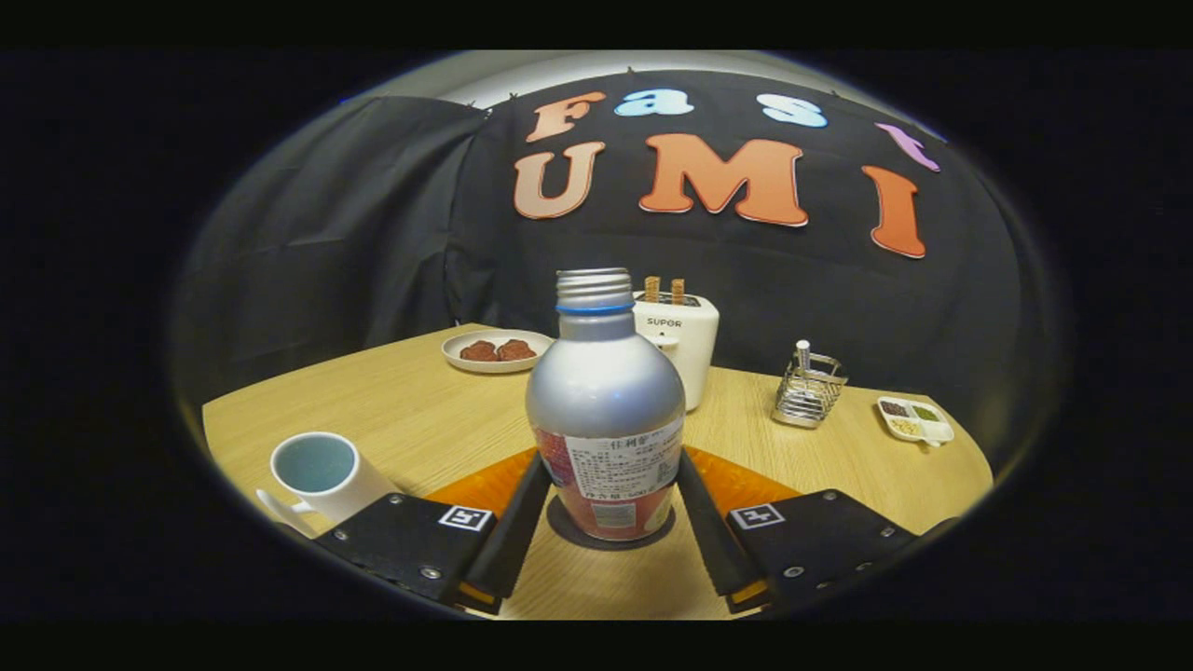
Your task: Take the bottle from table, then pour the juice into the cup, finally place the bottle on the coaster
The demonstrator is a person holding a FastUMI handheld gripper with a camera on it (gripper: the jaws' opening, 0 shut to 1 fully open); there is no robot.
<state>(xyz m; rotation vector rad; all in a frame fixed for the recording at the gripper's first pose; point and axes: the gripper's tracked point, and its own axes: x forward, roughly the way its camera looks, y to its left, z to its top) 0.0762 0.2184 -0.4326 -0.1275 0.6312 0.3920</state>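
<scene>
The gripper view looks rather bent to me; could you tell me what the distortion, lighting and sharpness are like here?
Gripper view: fisheye curves the table edges; the bottle between the fingers of the gripper is sharp, with soft highlights on its metal shoulder; the cup is clear; the far condiment dish is small and soft.

Screwed plates, square-marker tags, fingers (522, 522)

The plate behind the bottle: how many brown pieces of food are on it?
2. The brown pieces lie side by side on the plate, beyond the bottle between the gripper fingers.
</scene>
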